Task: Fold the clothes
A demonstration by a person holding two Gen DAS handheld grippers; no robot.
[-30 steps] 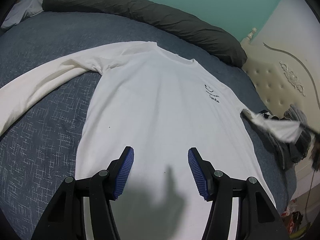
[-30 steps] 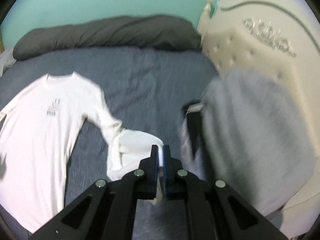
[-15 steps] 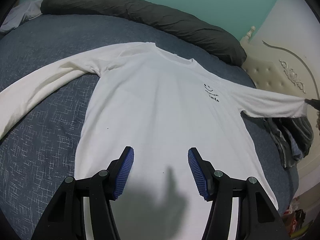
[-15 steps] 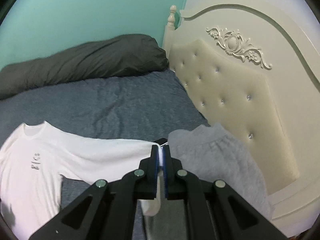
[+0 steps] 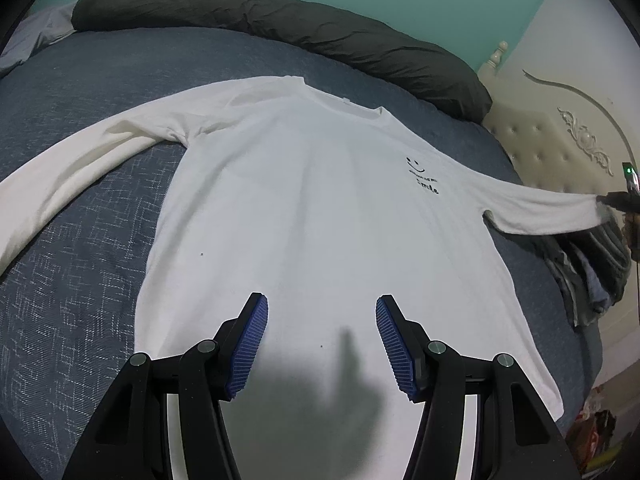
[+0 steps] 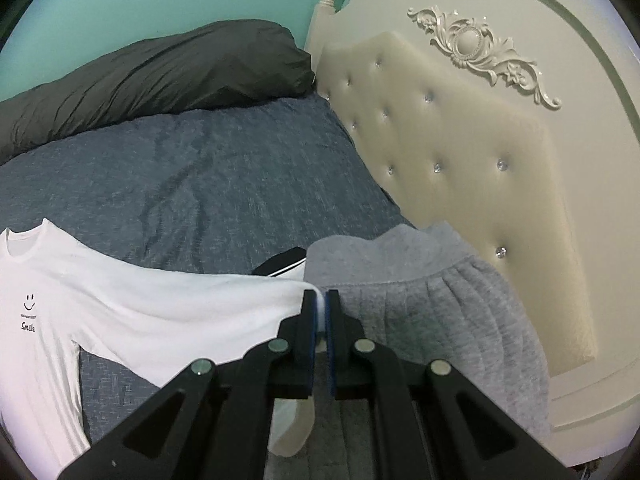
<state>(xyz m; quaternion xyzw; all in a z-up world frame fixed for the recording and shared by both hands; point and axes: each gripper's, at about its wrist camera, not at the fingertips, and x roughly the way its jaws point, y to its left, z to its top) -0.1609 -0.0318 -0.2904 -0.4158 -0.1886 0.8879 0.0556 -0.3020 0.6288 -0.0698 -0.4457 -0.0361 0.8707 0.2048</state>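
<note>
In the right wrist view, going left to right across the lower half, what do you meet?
White long-sleeve shirt with its smile print → right gripper shut on the sleeve cuff → grey garment → cream tufted headboard.

Both the left gripper [image 5: 319, 312] and the right gripper [image 6: 320, 300] have black angular linkage arms, each studded with round silver pivot screws, ending in fingers [image 5: 248, 344] faced with ribbed blue pads.
</note>
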